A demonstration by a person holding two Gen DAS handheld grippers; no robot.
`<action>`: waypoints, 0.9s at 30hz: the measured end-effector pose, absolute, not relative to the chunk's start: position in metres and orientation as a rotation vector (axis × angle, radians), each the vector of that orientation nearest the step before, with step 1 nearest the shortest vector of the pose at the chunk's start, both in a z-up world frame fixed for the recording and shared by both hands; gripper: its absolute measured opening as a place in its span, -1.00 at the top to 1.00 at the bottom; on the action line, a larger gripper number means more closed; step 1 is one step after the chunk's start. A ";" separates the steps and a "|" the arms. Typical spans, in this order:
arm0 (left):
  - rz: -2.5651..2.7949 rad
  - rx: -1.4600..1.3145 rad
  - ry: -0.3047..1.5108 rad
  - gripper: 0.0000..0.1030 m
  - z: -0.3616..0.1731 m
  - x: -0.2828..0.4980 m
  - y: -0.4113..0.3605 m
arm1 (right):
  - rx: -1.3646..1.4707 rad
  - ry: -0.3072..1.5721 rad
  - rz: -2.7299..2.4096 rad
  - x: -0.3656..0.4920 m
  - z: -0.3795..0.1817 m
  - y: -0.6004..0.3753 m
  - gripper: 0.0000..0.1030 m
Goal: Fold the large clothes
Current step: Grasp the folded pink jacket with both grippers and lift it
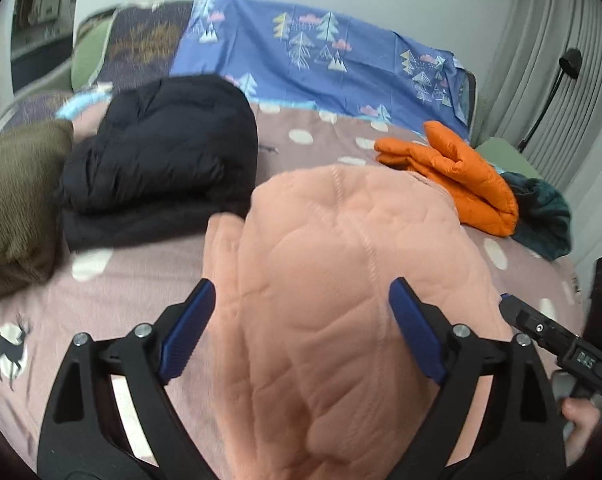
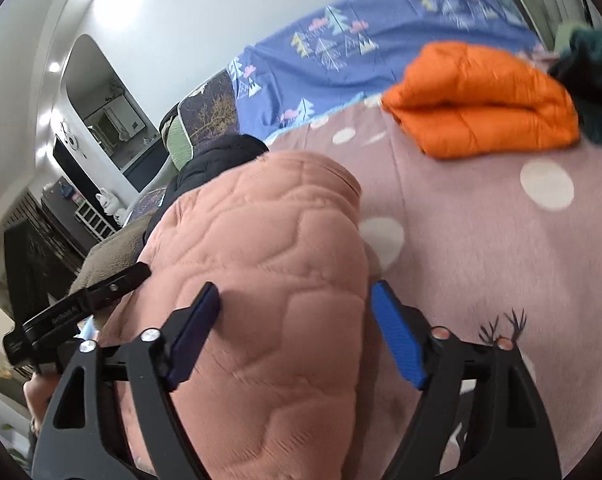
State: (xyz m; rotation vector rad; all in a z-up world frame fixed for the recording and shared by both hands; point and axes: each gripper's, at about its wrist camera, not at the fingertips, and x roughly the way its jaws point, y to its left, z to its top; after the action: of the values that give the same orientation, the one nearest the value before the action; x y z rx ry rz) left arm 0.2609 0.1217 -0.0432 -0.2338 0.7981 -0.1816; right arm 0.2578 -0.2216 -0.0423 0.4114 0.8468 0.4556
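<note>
A folded peach quilted jacket (image 1: 341,240) lies on the pink dotted bed cover (image 1: 121,292). My left gripper (image 1: 301,284) stands open over its near end, one blue pad on either side and neither pressing the fabric. In the right wrist view the same jacket (image 2: 261,220) bulges up between the pads of my right gripper (image 2: 295,285), which is also open and holds nothing. One finger of the other gripper shows at the edge of each view, at the jacket's right side (image 1: 541,328) and its left side (image 2: 101,292).
A folded black puffer jacket (image 1: 161,152) and a brown garment (image 1: 17,200) lie at the left. A folded orange jacket (image 1: 461,176) and a dark teal garment (image 1: 545,212) lie at the right. A blue tree-print sheet (image 1: 321,52) covers the far side against the wall.
</note>
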 end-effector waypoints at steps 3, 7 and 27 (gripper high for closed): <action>-0.225 -0.276 0.857 -0.85 -0.049 0.264 0.132 | 0.466 0.919 0.498 0.261 -0.051 -0.228 -0.74; -0.298 -0.315 0.957 -0.91 -0.064 0.270 0.138 | 0.609 1.017 0.588 0.269 -0.069 -0.234 -0.77; -0.577 -0.661 1.044 -0.96 -0.138 0.275 0.178 | 0.780 1.134 0.820 0.288 -0.111 -0.219 -0.97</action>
State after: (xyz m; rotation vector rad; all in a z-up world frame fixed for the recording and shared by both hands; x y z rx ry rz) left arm 0.2752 0.1784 -0.1382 -0.6611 1.0439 -0.5775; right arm 0.2877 -0.2192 -0.1105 0.7796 1.1341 0.8199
